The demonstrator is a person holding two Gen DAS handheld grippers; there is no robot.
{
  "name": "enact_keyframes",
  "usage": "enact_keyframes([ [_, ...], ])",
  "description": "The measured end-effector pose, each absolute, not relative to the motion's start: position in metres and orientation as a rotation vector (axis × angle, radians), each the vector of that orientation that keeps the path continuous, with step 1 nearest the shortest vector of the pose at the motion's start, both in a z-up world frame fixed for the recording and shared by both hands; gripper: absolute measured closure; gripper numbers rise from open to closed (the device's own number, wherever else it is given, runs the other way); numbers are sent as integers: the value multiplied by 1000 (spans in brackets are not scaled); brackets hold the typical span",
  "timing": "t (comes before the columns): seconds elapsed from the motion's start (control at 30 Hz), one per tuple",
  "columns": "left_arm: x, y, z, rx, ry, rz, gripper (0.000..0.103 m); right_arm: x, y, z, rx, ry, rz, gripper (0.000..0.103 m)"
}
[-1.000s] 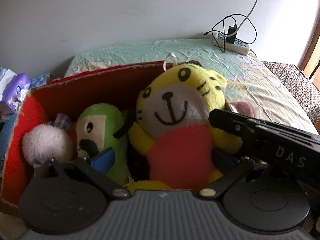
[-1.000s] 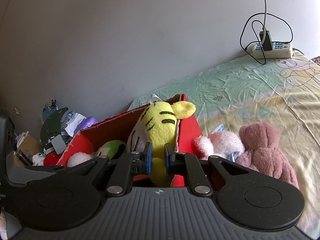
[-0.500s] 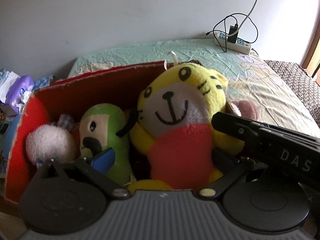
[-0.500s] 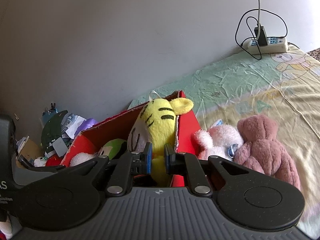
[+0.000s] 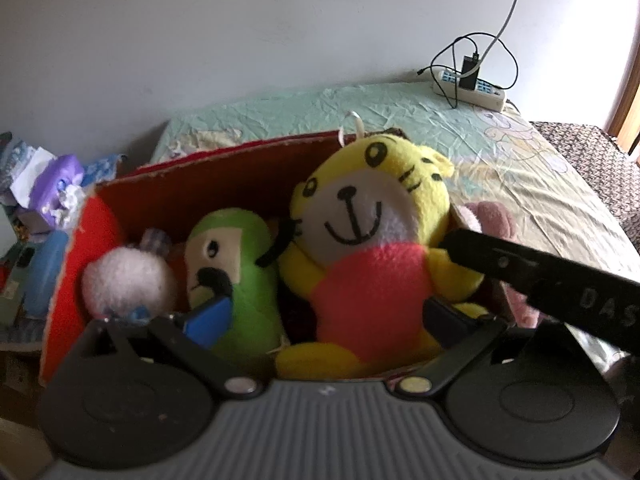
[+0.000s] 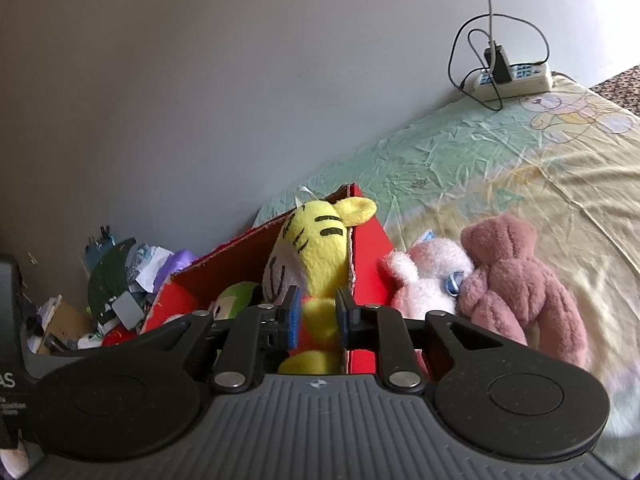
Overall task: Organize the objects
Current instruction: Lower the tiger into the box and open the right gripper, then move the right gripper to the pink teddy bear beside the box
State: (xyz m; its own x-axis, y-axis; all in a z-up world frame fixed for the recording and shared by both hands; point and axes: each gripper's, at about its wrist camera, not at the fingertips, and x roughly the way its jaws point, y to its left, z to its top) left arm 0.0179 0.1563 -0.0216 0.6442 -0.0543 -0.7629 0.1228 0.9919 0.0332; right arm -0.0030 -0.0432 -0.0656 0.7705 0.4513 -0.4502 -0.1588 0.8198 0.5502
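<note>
Left view: the left gripper (image 5: 320,316) is spread wide and holds nothing. The tiger (image 5: 372,248) sits upright in the red box (image 5: 80,248), at 3 o'clock from the green toy (image 5: 236,268).

Right view: the right gripper (image 6: 317,316) has its pads either side of the tiger's (image 6: 316,240) lower body; I cannot tell if they pinch it. The pink toy (image 6: 428,268) and the bear (image 6: 512,276) lie on the bed (image 6: 500,172), at 3 o'clock from the box (image 6: 368,236). They look light, soft and squashy; I would grip a bunched body or limb.
</note>
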Motion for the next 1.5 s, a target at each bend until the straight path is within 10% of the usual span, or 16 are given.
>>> enact_keyframes([
  [1.5, -51, 85, -8, 32, 823, -407, 13, -35, -162, -102, 523, 746, 275, 79],
])
